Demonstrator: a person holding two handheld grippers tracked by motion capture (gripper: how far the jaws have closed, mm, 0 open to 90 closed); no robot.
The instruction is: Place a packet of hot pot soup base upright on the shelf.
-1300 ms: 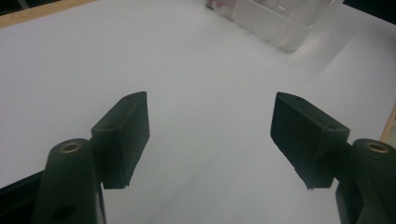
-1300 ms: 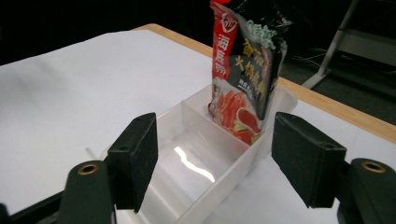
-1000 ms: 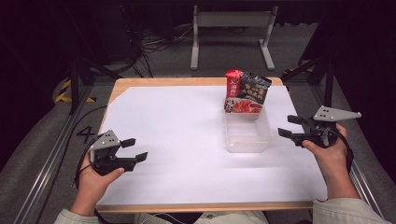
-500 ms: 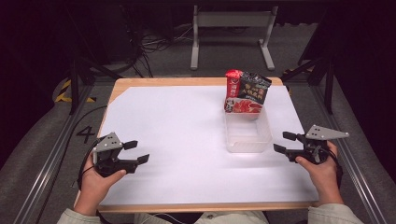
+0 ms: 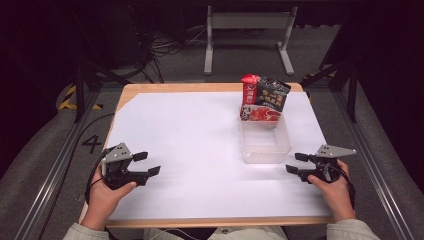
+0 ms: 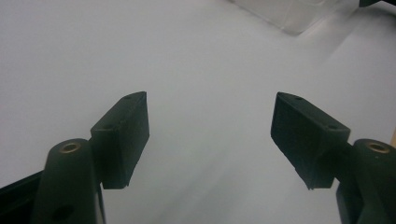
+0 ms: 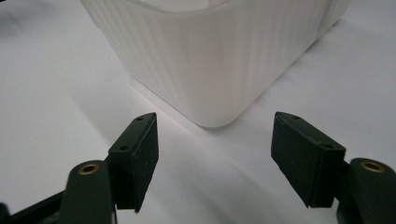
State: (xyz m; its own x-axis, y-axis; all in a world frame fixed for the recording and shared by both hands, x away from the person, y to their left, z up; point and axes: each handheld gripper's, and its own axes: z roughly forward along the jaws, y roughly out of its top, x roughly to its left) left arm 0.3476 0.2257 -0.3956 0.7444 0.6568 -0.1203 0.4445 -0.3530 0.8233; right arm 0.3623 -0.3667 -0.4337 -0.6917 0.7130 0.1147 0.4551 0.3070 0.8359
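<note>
1. Left claw [image 5: 147,163]: jaws spread, holding nothing, above the white table [image 5: 190,150].
2. Right claw [image 5: 296,163]: jaws spread, nothing between them.
3. Clear tub [image 5: 265,142]: just ahead of right claw, long axis running away from the person.
4. Snack packets [image 5: 264,97]: upright at the tub's far end.

White-topped table [image 5: 200,135], cables [image 5: 165,47] on floor, metal stand [image 5: 247,20] behind

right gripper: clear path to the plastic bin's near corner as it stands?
Probably yes. The right gripper sits open beside the translucent bin, and in the right gripper view the bin's corner lies straight ahead between the jaws, with bare white table cover between.
</note>
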